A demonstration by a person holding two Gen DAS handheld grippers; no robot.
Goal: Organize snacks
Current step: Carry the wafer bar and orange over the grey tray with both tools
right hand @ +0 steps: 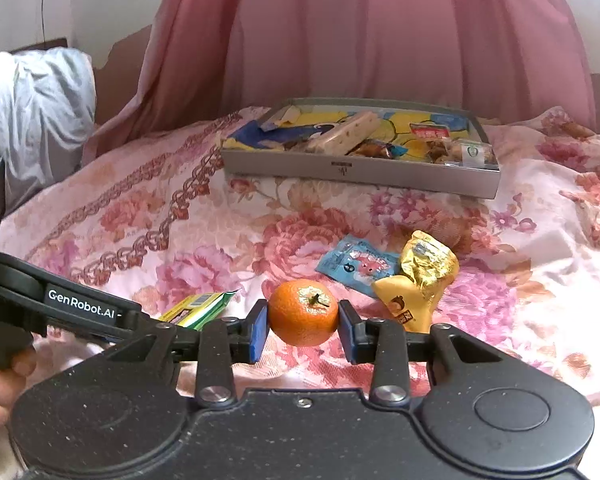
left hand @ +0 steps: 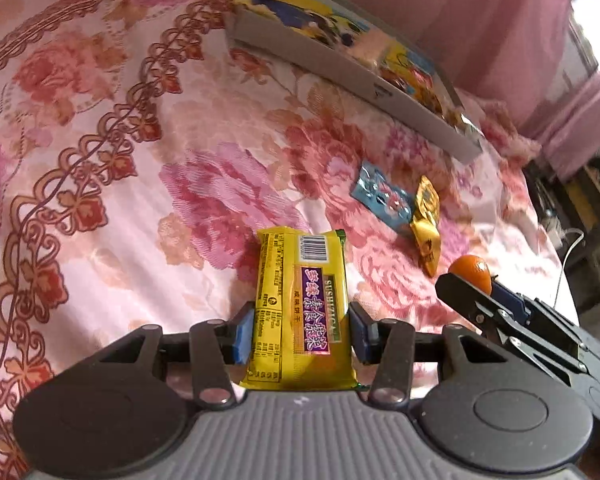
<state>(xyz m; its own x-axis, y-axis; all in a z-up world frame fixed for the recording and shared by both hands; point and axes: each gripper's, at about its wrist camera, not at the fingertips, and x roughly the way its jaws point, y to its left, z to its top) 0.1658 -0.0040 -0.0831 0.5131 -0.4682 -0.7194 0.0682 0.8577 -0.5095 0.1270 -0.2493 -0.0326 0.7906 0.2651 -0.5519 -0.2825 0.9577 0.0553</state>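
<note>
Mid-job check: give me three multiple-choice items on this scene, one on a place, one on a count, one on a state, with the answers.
1. Where does the grey tray sit?
A. on the floral bedspread, beyond the loose snacks
B. on the floor
C. between the two grippers

2. How many wrapped snacks lie loose on the bedspread between the tray and the grippers?
A. none
B. two
C. five

3. What is the right gripper doing?
A. open over the tray
B. shut on a yellow packet
C. shut on the orange

Answers:
1. A: the tray rests on the cloth in front of the pink curtain, past the snacks.
2. B: only the blue packet and the gold packet lie there.
3. C: both pads press the orange; the left gripper holds the yellow packet.
</note>
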